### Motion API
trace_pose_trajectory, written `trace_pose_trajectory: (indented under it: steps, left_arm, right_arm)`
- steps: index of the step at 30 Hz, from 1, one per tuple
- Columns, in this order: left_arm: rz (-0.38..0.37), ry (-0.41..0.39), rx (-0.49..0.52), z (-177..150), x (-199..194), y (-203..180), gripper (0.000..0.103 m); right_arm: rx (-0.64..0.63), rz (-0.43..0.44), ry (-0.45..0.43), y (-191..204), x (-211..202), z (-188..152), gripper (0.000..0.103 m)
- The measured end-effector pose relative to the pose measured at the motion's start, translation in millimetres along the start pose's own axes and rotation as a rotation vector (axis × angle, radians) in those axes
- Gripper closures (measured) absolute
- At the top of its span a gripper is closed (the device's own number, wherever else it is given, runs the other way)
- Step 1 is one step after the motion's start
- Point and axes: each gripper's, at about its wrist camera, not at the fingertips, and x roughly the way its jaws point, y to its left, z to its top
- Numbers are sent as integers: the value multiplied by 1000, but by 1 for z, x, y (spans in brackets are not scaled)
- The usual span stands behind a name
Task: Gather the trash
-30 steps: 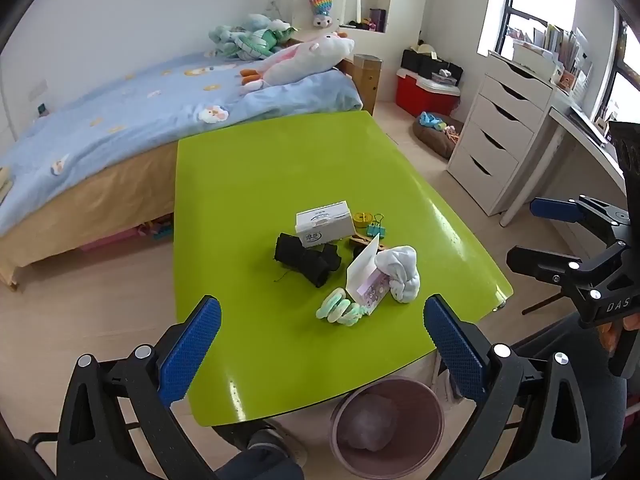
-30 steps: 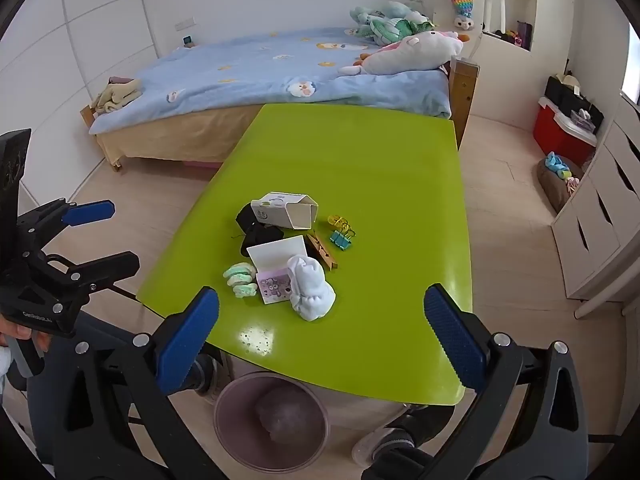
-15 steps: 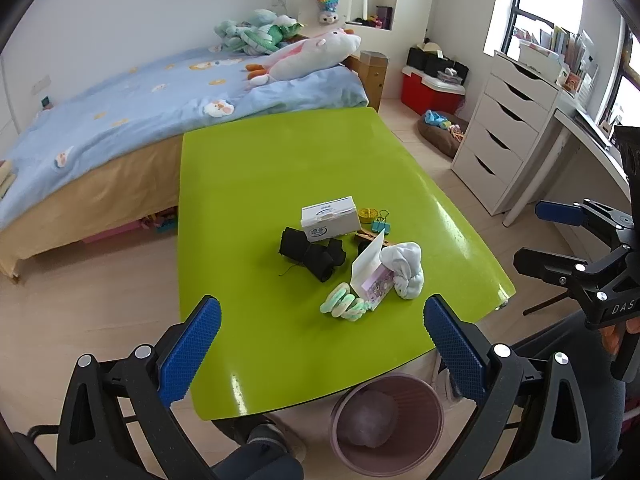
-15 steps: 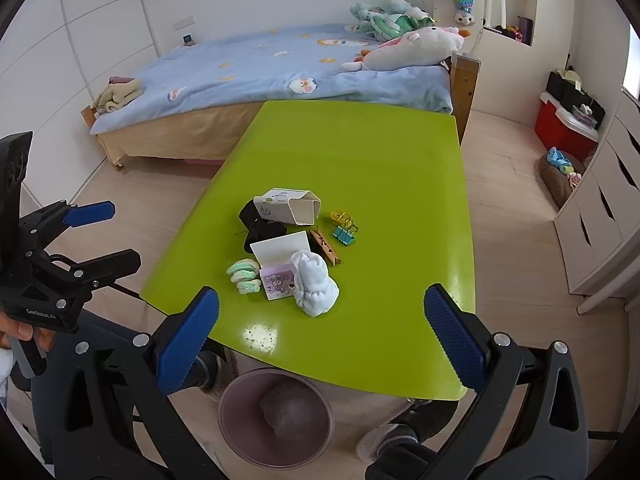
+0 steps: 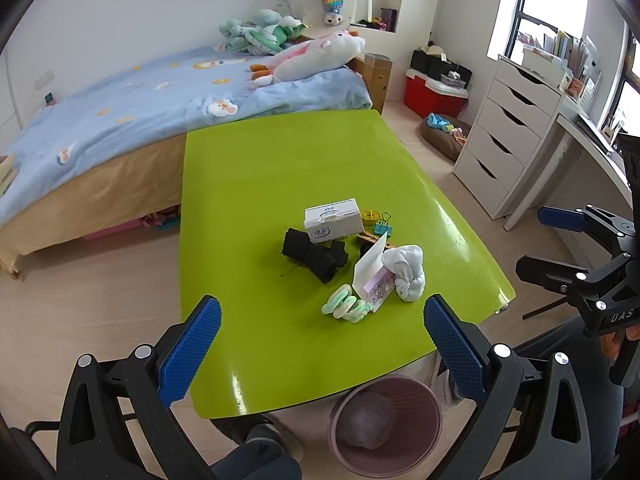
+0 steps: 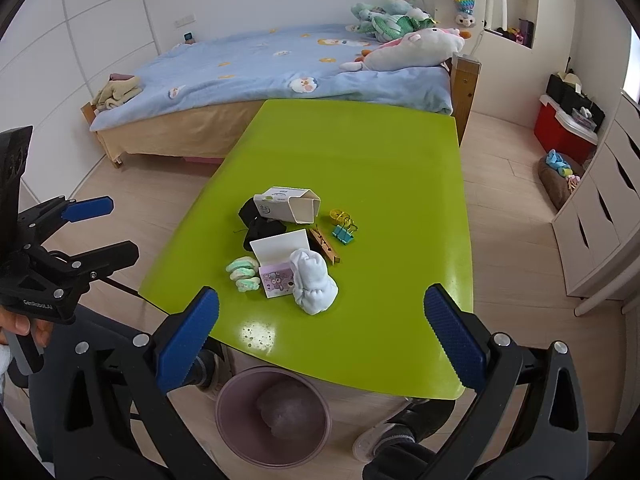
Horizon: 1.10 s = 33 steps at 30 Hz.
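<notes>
Left gripper [image 5: 320, 344]: fingers spread wide, holding nothing, above the near edge of the table; seen from the right wrist view, its body reads "GetRobot.AI".
Right gripper [image 6: 320, 336]: fingers spread wide, holding nothing, above the near edge; seen from the left wrist view, its body shows "DAS", the rest cut off.
Table [image 5: 280, 160]: glossy lime-green top, its far edge by the bed [image 5: 120, 112].
Trash bin [image 5: 386, 426]: pinkish, on the floor under the near table edge, with a pale crumpled lump inside.
White box [image 5: 331, 220]: lies on its side mid-table, one end open in the right wrist view; blue printing on it is too small to read.
Black cloth [image 5: 314, 254]: rolled, touching the white box on its near side.
Pink carton [image 5: 376, 286]: white flap raised, cartoon print on the face; no legible words.
White sock [image 5: 406, 272]: bundled, pressed against the pink carton.
Green-and-white wad [image 5: 346, 308]: just beside the pink carton.
Binder clips [image 6: 343, 224]: yellow and teal, beside a wooden clothespin [image 6: 325, 245].
Plush toys [image 6: 408, 50]: on the bed.
</notes>
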Motion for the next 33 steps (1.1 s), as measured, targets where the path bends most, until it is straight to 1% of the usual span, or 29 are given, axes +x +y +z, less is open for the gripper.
trace_pose_trajectory:
  steps: [17, 33]
  left_arm:
    - [-8, -1, -1, 3, -2, -2, 6]
    - [-14, 1, -1, -1, 0, -7, 6]
  right_arm:
    - [3, 6, 4, 0, 0, -2, 3]
    - [4, 10, 8, 1, 3, -8, 3]
